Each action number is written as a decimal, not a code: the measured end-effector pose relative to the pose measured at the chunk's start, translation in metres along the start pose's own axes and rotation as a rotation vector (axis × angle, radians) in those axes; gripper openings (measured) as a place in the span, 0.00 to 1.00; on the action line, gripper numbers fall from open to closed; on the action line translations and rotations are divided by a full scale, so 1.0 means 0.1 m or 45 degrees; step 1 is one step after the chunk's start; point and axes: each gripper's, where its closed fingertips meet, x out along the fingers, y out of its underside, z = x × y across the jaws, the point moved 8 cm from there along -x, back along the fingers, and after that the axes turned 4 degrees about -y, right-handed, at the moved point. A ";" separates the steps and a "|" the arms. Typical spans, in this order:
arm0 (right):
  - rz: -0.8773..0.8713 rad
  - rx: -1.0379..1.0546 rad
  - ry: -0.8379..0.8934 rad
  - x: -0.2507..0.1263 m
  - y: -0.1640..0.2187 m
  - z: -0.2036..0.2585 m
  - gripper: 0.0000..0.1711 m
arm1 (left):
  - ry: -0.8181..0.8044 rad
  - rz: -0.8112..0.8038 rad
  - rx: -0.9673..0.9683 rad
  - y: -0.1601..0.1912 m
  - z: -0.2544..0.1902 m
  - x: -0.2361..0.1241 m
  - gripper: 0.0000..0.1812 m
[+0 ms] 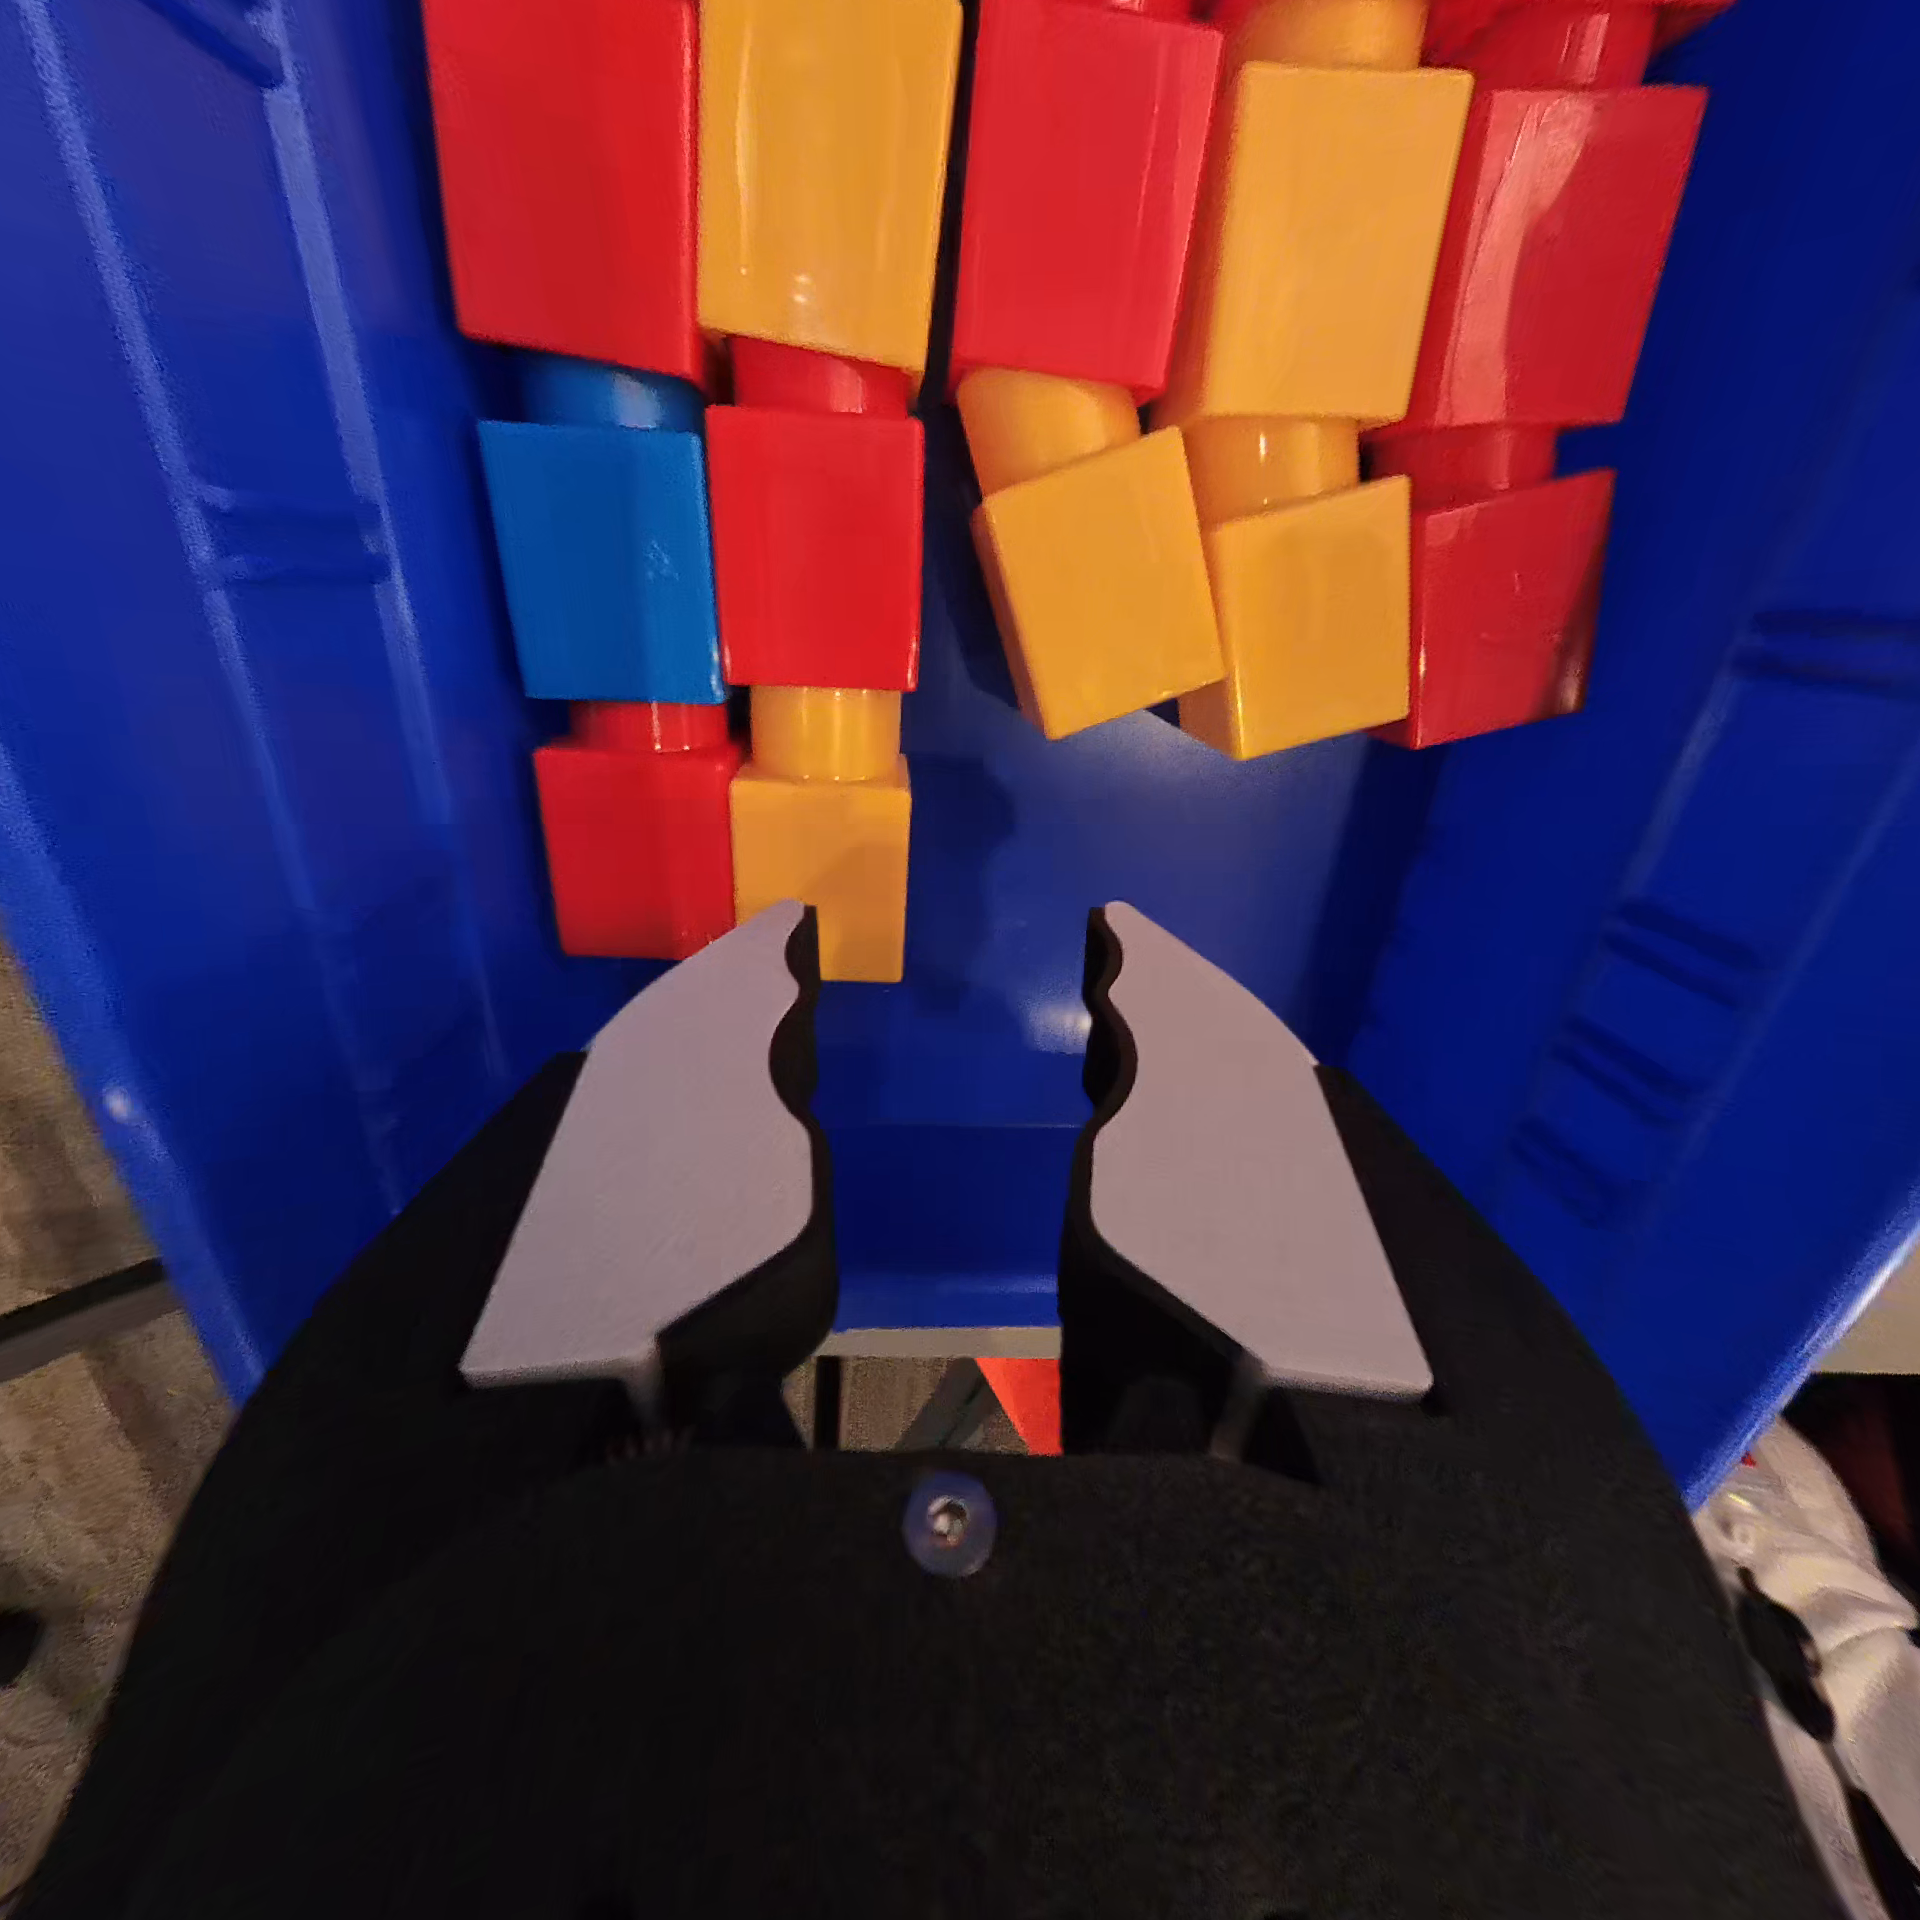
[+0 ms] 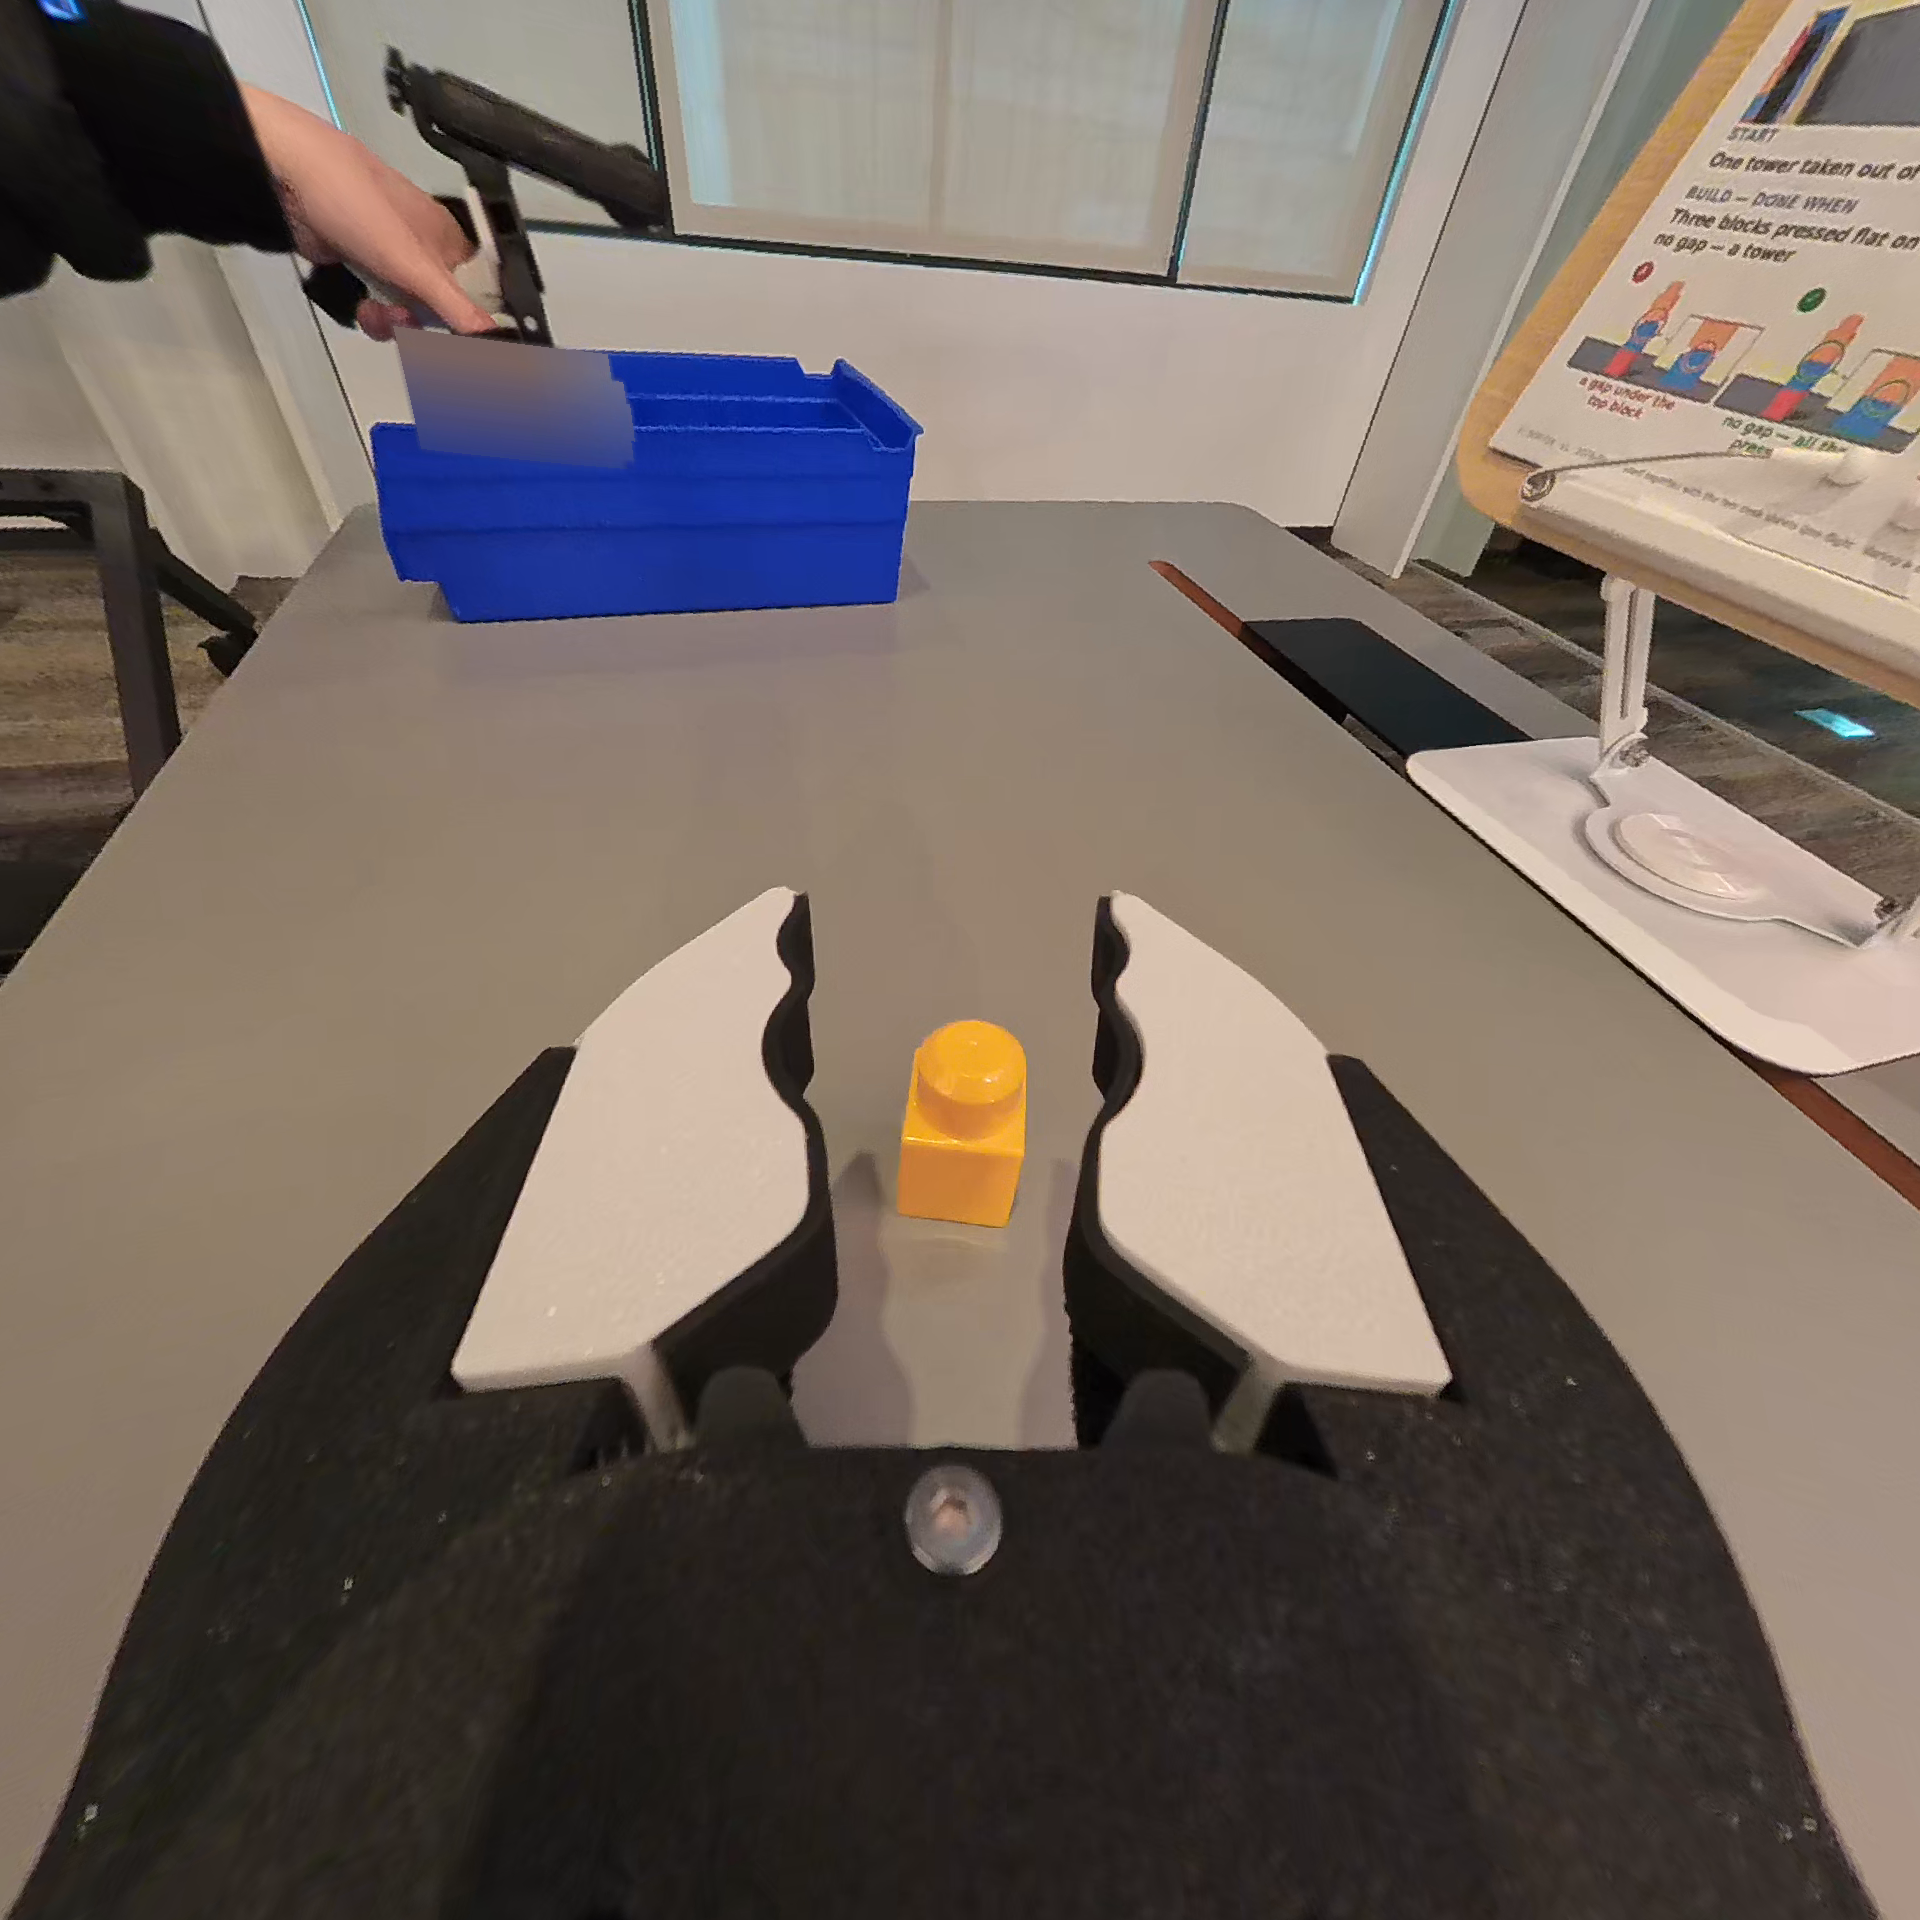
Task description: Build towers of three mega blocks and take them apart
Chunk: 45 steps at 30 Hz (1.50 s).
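Observation:
In the left wrist view my left gripper is open and empty inside a blue bin, pointing down at several block towers lying on its floor. Nearest are a red-blue-red tower and a yellow-red-yellow tower, whose end block touches my left fingertip. Further right lie a red-yellow tower, a yellow tower and a red tower. In the right wrist view my right gripper is open, low over the grey table, with a single yellow block standing upright between its fingers, untouched.
The blue bin stands at the table's far left, with a person's hand holding the left gripper over it. A white stand with an instruction board is at the right edge.

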 end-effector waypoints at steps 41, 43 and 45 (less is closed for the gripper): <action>-0.026 0.004 -0.044 0.02 -0.08 -0.06 0.29 | -0.034 0.070 -0.208 0.04 -0.01 0.15 0.31; -0.034 0.006 -0.047 0.03 -0.08 -0.06 0.29 | -0.028 0.084 -0.225 0.03 -0.02 0.22 0.31; -0.036 0.007 -0.050 0.03 -0.07 -0.05 0.29 | -0.027 0.096 -0.235 0.03 -0.03 0.30 0.30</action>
